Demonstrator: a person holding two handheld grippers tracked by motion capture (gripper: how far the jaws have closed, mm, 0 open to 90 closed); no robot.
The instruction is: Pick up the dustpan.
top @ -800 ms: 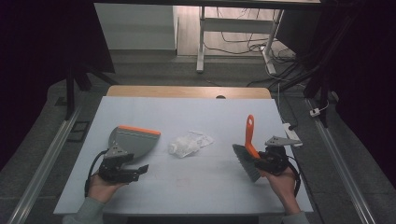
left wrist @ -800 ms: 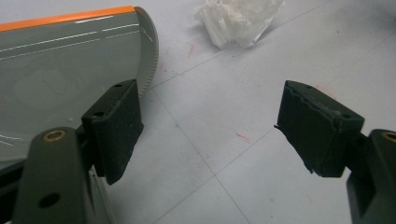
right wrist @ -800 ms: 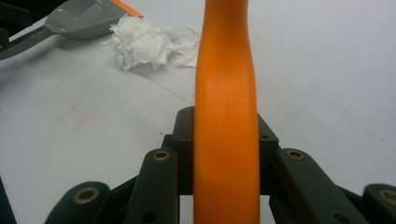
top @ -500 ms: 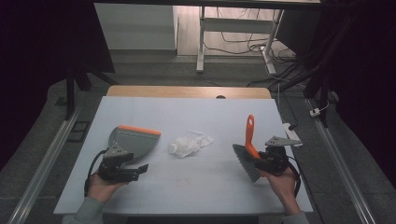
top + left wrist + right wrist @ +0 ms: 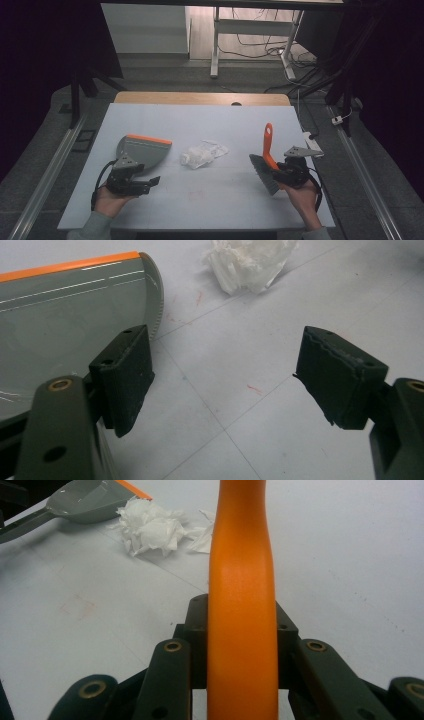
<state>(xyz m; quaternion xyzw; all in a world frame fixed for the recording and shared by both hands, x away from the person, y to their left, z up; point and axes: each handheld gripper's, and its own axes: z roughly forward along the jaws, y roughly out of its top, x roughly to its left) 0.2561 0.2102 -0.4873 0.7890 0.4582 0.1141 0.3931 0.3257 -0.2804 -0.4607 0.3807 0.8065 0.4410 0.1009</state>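
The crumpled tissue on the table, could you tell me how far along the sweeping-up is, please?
Done: the right tool is shut on the brush, its orange handle between the jaws. In hand: the left tool is open beside the dustpan, gripping nothing. Left: the crumpled tissue lies on the table between brush and dustpan, not yet swept in.

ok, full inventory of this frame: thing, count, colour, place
dustpan: 1, grey with orange edge, table left, by the left tongs
crumpled tissue: 1, white, table centre
brush: 1, orange handle, dark bristles, held at table right
table: 1, pale grey top
desk frame: 1, white, on the floor beyond the table
left tongs: 1, black, open over the table beside the dustpan
right tongs: 1, black, shut on the brush handle
hands: 2, at the near edge
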